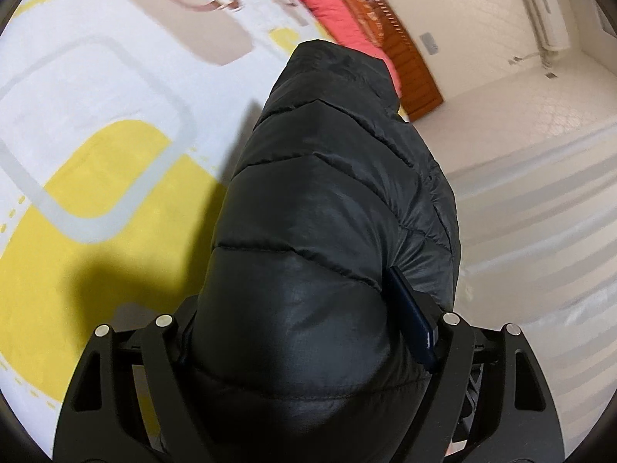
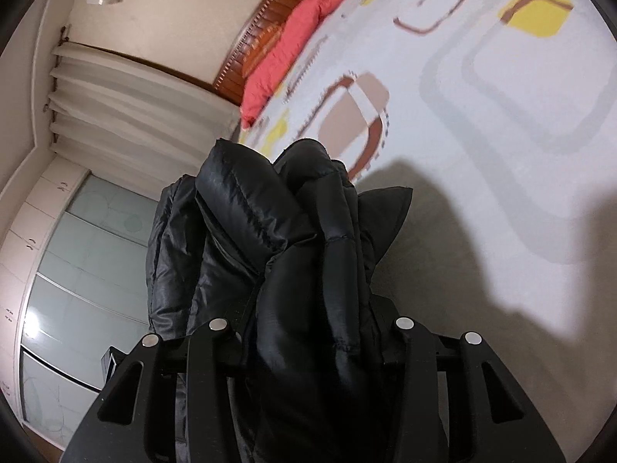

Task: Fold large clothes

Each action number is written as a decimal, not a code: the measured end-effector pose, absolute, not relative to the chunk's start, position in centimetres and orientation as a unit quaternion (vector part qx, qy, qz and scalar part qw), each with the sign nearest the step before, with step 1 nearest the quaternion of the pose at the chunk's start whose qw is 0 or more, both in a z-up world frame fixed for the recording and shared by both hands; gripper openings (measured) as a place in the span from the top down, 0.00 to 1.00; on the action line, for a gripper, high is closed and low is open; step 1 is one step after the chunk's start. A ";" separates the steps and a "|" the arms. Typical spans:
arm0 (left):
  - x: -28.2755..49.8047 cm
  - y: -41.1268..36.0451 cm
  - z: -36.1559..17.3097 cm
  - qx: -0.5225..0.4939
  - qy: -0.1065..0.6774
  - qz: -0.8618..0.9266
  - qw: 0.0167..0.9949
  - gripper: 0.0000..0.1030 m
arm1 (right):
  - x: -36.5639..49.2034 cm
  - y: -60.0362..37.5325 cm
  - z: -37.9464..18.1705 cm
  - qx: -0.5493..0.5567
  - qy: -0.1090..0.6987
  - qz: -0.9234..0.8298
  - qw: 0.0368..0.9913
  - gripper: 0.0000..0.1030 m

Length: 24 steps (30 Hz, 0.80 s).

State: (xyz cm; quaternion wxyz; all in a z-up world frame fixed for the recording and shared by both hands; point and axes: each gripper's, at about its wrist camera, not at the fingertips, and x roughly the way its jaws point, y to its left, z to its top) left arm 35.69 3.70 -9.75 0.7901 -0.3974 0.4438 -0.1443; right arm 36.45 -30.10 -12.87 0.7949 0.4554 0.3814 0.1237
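a: a bed (image 1: 115, 123) is filling the room, its white cover printed with yellow, grey and brown rounded squares. a red pillow (image 1: 327, 11) is lying at the far end against a wooden headboard (image 1: 405, 65), well beyond both sets of tongs.

b: and the black puffer jacket (image 1: 327, 212)?

a: it's sitting in both. the left gripper (image 1: 308, 332) is clamping a thick quilted roll of it (one finger (image 1: 414, 316) is showing dark blue on the right, pressing into the fabric), and the roll is stretching forward past the tips, lifted off the cover.

b: the other one?

a: the right gripper (image 2: 308, 328) is holding a narrower bunch, several folds of the jacket (image 2: 277, 239) gathered between its jaws and standing up ahead of them. its fingertips are buried in cloth.

b: what's beside it?

a: white curtains (image 2: 127, 104) and pale glass wardrobe doors (image 2: 85, 270) are lying off to that gripper's left; the jacket's shadow is falling on the cover to its right.
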 end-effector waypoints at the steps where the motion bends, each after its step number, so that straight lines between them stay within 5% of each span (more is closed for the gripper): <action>1: 36.0 3.9 -10.6 -0.404 0.452 -0.139 0.783 0.22 | 36.5 -29.9 -13.4 0.453 0.388 0.121 0.793 0.58; 10: 36.8 5.0 -12.9 -0.414 0.463 -0.136 0.772 0.19 | 36.5 -29.7 -14.5 0.450 0.401 0.116 0.789 0.57; 17: 36.7 7.3 -12.6 -0.427 0.464 -0.154 0.761 0.14 | 36.0 -30.5 -13.2 0.429 0.403 0.118 0.800 0.34; 24: 38.8 8.4 -11.6 -0.422 0.447 -0.145 0.775 0.11 | 37.8 -31.8 -12.7 0.461 0.389 0.112 0.790 0.26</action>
